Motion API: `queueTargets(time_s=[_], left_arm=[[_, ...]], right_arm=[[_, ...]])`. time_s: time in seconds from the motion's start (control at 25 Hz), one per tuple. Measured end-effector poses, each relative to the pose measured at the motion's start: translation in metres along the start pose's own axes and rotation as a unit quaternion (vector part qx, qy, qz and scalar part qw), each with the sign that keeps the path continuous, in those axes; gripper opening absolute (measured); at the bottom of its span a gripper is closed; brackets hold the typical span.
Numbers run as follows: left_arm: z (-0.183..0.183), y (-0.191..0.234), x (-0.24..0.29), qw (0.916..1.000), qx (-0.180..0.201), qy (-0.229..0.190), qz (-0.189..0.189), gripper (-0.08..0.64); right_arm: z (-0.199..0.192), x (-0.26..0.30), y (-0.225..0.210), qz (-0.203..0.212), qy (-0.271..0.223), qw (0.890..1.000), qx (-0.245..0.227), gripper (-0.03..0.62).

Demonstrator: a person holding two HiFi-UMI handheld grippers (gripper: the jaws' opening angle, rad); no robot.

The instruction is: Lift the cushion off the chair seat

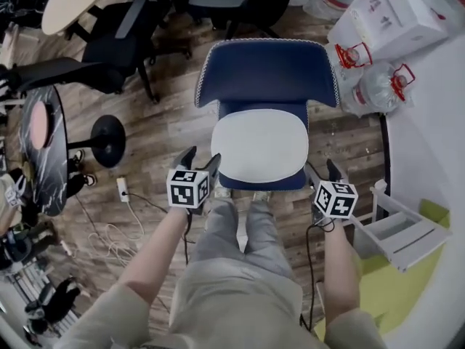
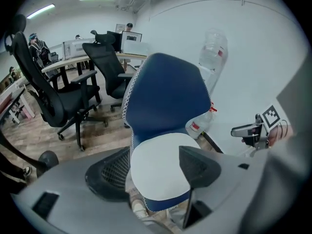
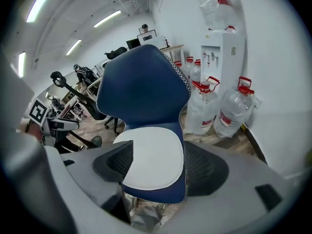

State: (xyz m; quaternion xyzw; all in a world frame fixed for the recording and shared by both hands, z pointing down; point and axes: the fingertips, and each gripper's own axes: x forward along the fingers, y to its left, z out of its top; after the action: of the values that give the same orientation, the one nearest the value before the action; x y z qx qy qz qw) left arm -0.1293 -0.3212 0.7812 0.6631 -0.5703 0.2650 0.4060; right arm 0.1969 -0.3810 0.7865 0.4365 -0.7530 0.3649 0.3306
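A pale grey-white cushion (image 1: 260,145) lies flat on the seat of a blue chair (image 1: 265,71). The cushion also shows in the left gripper view (image 2: 156,167) and the right gripper view (image 3: 153,160). My left gripper (image 1: 199,158) hovers just off the seat's front left corner, jaws wide apart and empty. My right gripper (image 1: 323,170) hangs off the front right corner, also open and holding nothing. Neither touches the cushion. In each gripper view the cushion sits beyond the open jaws, framed between them. The right gripper (image 2: 253,130) shows in the left gripper view, and the left gripper (image 3: 53,123) in the right one.
Large water bottles (image 1: 378,86) and white boxes (image 1: 396,13) stand right of the chair. A white rack (image 1: 396,227) sits close to my right hand. Black office chairs (image 1: 120,38), a dark round table (image 1: 45,147) and floor cables (image 1: 116,231) are on the left. The person's legs (image 1: 236,231) are in front of the seat.
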Motion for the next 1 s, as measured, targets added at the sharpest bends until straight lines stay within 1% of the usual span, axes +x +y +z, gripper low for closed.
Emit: queueTargets(time_s=[0.12,0.28,0.48,0.68,0.76,0.88,1.0], left_arm=[[-0.017,0.016,0.033,0.9997,-0.006,0.022,-0.007,0.307],[-0.036,0.030,0.078,0.9988,0.004,0.046,-0.016,0.307],[-0.062,0.052,0.126,0.9972,-0.021,0.070,-0.020,0.307],[-0.089,0.067,0.166,0.9943,-0.036,0.097,-0.027,0.307],[-0.096,0.070,0.181,0.9934,-0.034,0.105,-0.032,0.307],[-0.109,0.075,0.203,0.9919,-0.028,0.117,-0.041,0.307],[-0.120,0.080,0.219,0.9905,-0.028,0.126,-0.048,0.310]], right_arm=[[-0.012,0.034,-0.006,-0.008,0.011,1.000,0.006,0.319],[-0.029,0.080,-0.021,-0.021,0.026,0.999,0.018,0.319],[-0.048,0.132,-0.037,-0.035,0.042,0.998,0.022,0.321],[-0.063,0.174,-0.054,-0.048,0.055,0.997,0.018,0.324],[-0.067,0.190,-0.059,-0.051,0.060,0.997,0.018,0.327],[-0.072,0.209,-0.064,-0.052,0.064,0.996,0.015,0.351],[-0.081,0.226,-0.065,-0.050,0.070,0.996,0.025,0.371]])
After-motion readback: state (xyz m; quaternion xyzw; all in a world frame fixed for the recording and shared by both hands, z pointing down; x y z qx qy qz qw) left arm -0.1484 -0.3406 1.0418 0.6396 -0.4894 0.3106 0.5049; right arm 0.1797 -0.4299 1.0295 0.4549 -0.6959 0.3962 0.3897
